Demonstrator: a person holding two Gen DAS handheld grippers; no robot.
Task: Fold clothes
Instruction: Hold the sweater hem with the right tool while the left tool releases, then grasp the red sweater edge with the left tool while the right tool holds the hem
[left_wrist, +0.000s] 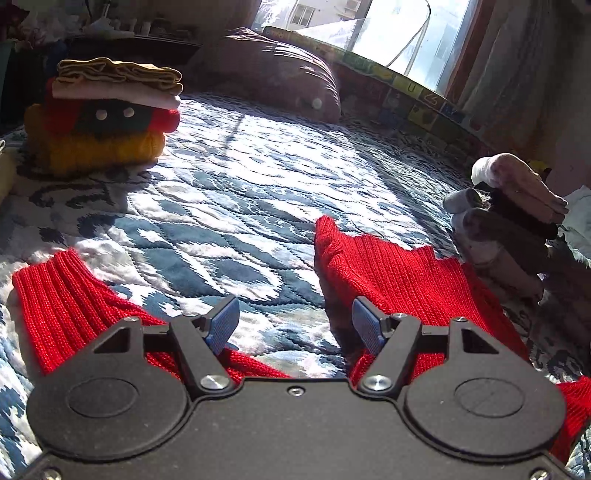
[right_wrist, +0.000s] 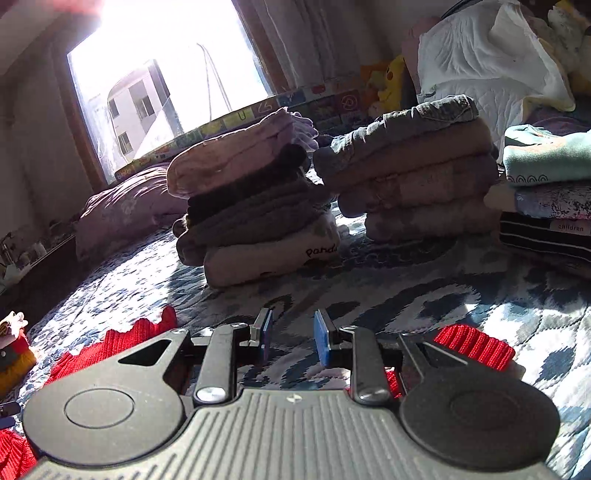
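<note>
While hovering low over the red knit sweater (left_wrist: 399, 273), kept both tools empty, probably so either could grab a cuff or hem next. Left gripper (left_wrist: 295, 328) sat with jaws spread wide, nothing between the blue pads, parked right above the gap between two ribbed red ends, so looked like lining up on one of them. Right gripper (right_wrist: 293, 341) showed a narrower gap, pads apart and holding nothing, poised just above the far edge of the sweater with a ribbed cuff (right_wrist: 476, 345) poking out beside it. Sweater itself lay spread flat on the blue-and-white quilt (left_wrist: 229, 206), not folded yet by the look of it. Finished stuff got shoved well away from the sweater, guessing to leave a clear working patch: colourful folded stack (left_wrist: 110, 110) far off to one side, brownish folded piles (right_wrist: 258, 206) beyond the sweater toward the window (right_wrist: 166, 74). Pillow (left_wrist: 273, 70) further back still. Couldn't tell which part of the sweater was hidden under the gripper bodies.
</note>
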